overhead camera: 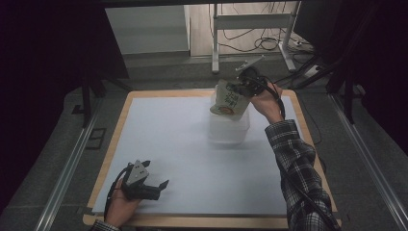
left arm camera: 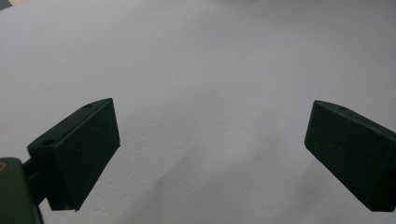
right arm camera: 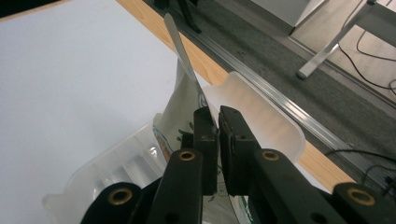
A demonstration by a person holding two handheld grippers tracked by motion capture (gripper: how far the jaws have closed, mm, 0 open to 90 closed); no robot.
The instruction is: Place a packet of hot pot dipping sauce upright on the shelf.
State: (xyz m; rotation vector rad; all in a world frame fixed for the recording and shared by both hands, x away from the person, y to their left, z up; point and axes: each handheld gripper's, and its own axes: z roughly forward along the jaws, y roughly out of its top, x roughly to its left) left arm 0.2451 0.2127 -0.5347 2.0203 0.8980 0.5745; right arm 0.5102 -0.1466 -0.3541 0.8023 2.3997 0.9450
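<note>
Dim light is falling evenly over the white desk [overhead camera: 183, 144] while the surroundings are sinking into near-black shadow, slightly soft.

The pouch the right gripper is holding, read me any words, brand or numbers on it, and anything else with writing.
Pouch, pinched by the right gripper over the clear plastic container: green printing and an orange-rimmed round mark, all too small and blurred to read.
No other writing is readable anywhere on the white table mat.
</note>
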